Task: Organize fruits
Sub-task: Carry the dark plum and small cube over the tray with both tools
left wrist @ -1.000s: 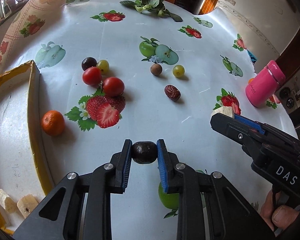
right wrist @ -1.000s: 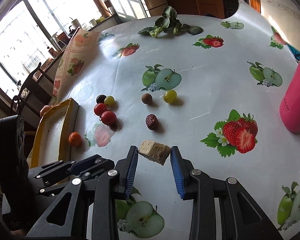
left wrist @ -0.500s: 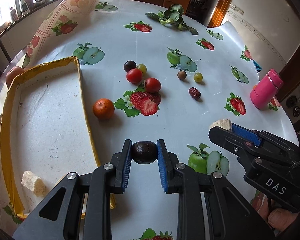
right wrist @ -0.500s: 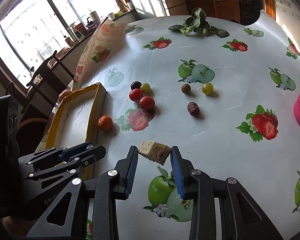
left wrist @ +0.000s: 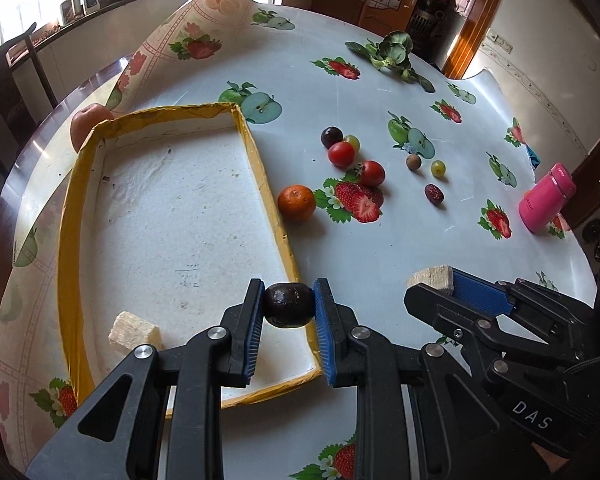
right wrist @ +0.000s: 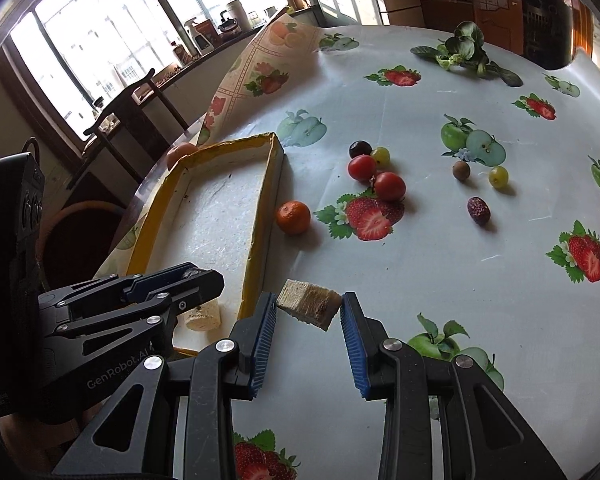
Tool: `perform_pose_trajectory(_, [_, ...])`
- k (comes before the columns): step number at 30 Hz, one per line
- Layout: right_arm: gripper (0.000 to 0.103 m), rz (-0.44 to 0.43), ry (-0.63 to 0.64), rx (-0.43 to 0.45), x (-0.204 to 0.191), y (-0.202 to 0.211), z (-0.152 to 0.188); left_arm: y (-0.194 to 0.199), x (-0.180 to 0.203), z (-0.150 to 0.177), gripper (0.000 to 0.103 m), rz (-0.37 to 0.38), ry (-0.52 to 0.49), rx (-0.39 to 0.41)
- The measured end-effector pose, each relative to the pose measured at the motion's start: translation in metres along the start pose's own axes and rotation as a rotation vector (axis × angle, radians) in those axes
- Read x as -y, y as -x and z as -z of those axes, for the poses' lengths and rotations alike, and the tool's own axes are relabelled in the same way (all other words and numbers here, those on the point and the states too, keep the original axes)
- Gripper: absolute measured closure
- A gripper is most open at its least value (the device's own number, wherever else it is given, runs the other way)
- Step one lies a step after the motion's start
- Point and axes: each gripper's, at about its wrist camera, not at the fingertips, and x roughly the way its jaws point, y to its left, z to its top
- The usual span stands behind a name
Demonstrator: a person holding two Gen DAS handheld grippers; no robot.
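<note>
My left gripper point(left wrist: 288, 306) is shut on a dark round fruit point(left wrist: 288, 305), held above the near right corner of the yellow-rimmed tray point(left wrist: 268, 184). My right gripper point(right wrist: 309, 307) is shut on a pale cut fruit chunk point(right wrist: 309, 305), held above the tablecloth just right of the tray point(right wrist: 256, 240). Another pale chunk point(left wrist: 134, 330) lies inside the tray. On the cloth lie a mandarin point(left wrist: 296, 202), two red tomatoes point(left wrist: 341, 154), a dark grape point(left wrist: 331, 136), green grapes point(left wrist: 438, 168), a brown fruit point(left wrist: 413, 162) and a red date point(left wrist: 433, 193).
A pink bottle point(left wrist: 546, 198) stands at the right edge. Leafy greens point(left wrist: 392, 54) lie at the far side. An apple point(left wrist: 86, 122) sits behind the tray's far corner. The tablecloth is folded up at the far left. A chair point(right wrist: 128, 120) stands by the window.
Both grippers have moved left and back toward the tray, each still holding its piece. The left gripper now hangs over the tray's corner; the tray fills more of the left wrist view.
</note>
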Motion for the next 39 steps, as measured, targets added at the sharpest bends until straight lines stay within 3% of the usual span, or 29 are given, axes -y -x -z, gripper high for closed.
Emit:
perform_pose_trajectory(17, [0.069,-0.065,0.102,-0.046,-0.064,-0.036,-0.008,0.004,-0.079,-0.005,0.081,-0.063,0.123,0.008])
perform_pose_trajectory(26, [0.069,-0.074,0.138,-0.096,-0.087,-0.075,-0.016,-0.012,-0.099,-0.016,0.081,-0.09,0.153,-0.008])
perform_pose_trajectory(39, [0.067,-0.056,0.185,-0.199,-0.095,-0.128,-0.014,-0.051,-0.111,-0.004,0.081,-0.103,0.174,-0.114])
